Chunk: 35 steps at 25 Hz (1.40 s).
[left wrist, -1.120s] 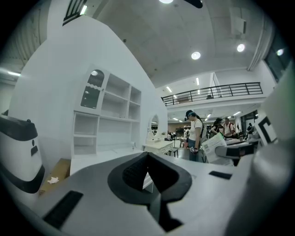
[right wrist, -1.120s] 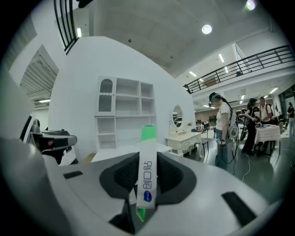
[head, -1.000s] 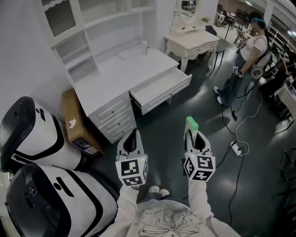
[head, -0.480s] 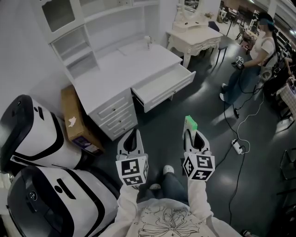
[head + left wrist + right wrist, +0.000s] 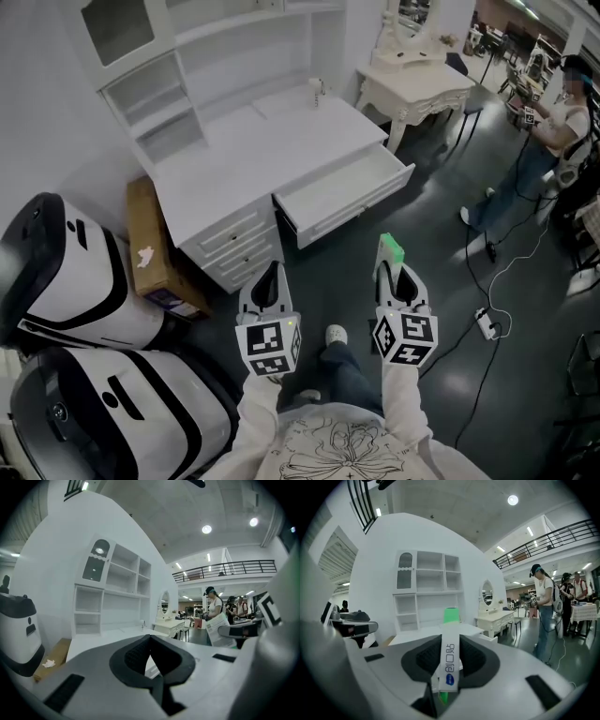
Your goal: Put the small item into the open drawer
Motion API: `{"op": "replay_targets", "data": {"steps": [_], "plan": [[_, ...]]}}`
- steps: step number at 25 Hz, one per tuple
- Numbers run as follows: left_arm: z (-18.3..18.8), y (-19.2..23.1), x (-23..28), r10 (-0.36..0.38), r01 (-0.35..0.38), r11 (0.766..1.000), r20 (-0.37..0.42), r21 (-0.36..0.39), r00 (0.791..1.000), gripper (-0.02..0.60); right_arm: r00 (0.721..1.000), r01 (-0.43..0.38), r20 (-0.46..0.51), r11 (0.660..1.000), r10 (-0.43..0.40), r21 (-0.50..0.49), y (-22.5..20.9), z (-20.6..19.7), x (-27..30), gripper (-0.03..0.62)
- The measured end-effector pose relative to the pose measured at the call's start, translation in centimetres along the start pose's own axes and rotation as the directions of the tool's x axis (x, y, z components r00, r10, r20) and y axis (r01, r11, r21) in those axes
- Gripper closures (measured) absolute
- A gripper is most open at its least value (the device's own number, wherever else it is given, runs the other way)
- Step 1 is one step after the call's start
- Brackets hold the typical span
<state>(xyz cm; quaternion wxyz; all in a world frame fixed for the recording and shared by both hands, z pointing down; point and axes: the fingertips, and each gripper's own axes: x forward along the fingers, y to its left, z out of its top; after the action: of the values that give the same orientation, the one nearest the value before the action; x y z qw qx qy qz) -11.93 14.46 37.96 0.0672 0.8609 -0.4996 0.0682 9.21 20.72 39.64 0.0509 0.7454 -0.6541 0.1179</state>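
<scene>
My right gripper (image 5: 391, 265) is shut on the small item (image 5: 390, 249), a slim white box with a green end. In the right gripper view the small item (image 5: 450, 658) stands upright between the pads, its green end sticking out past the right gripper (image 5: 451, 637). The open drawer (image 5: 361, 202) juts out of the white desk (image 5: 253, 150), ahead of both grippers and apart from them. My left gripper (image 5: 270, 270) is shut with nothing in it and hovers over the dark floor. In its own view the left gripper (image 5: 150, 638) shows its tips together.
A cardboard box (image 5: 150, 246) leans at the desk's left. Two big white-and-black machines (image 5: 66, 272) fill the near left. An ornate white dressing table (image 5: 412, 80) stands at the back right. A person (image 5: 553, 141) stands at the far right, and cables with a power strip (image 5: 487, 324) lie on the floor.
The desk and drawer have slid rightward in the head view as I stepped. The bystander has moved off to the right. Both grippers kept their places and grips.
</scene>
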Motion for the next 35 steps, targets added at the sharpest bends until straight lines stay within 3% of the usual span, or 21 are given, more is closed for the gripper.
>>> {"op": "replay_targets", "data": {"steps": [10,15,25,35], "plan": [[3.8,-1.0,13.4,0.097,-0.097,0.995,0.017,-0.005,0.995,0.578,0.994,-0.108,0.011,0.994,0.108,-0.011,-6.1,5.4,14.0,0.503],[3.9,-1.3,18.3,0.138,-0.138,0.990,0.004,-0.013,0.990,0.580,0.987,-0.160,0.000,0.987,0.160,-0.006,-7.7,6.3,19.5,0.503],[2.2,2.0,25.8,0.188,-0.191,0.981,-0.073,-0.031,0.979,0.579,0.972,-0.224,-0.075,0.975,0.224,-0.001,-6.9,5.4,28.7,0.503],[1.9,7.5,35.6,0.157,-0.165,0.985,-0.123,-0.054,0.980,0.579,0.967,-0.217,-0.135,0.976,0.214,-0.007,-5.0,5.7,39.4,0.503]]}}
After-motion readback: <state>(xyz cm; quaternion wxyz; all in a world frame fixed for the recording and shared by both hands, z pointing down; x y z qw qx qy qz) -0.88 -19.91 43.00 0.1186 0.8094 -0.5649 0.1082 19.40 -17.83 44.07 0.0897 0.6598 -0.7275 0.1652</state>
